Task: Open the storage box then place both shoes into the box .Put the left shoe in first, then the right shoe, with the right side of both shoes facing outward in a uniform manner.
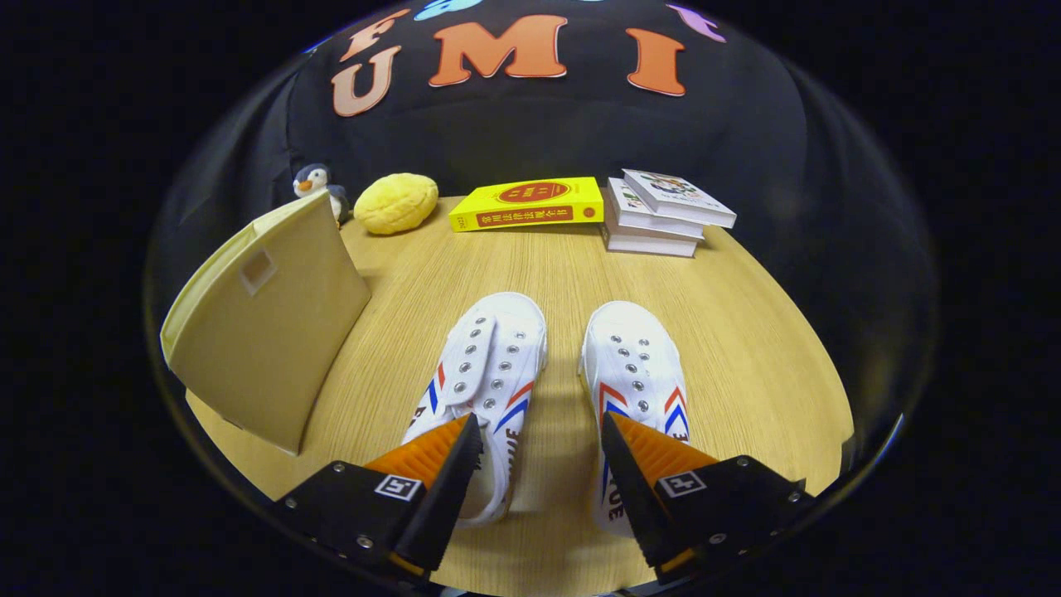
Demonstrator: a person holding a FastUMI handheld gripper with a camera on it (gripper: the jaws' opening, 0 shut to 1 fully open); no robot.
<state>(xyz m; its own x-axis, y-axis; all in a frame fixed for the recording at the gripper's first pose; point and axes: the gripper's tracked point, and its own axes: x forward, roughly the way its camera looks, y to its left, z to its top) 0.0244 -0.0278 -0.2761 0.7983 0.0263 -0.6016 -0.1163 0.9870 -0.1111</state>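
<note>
A penguin toy (315, 184), yellow plush (396, 203), yellow book (527, 204) and stacked books (663, 217) line the table's (746, 332) far edge.

Bare table (564, 274) between shoes (489, 365) and books (655, 220).

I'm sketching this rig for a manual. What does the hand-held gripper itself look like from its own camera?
The hand-held gripper has two wedge-shaped fingers with ribbed inner faces, tapering to points. Each sits on a black angular block fixed with small silver screws, and each block carries a square black-and-white marker tag. No cables are visible.
</note>
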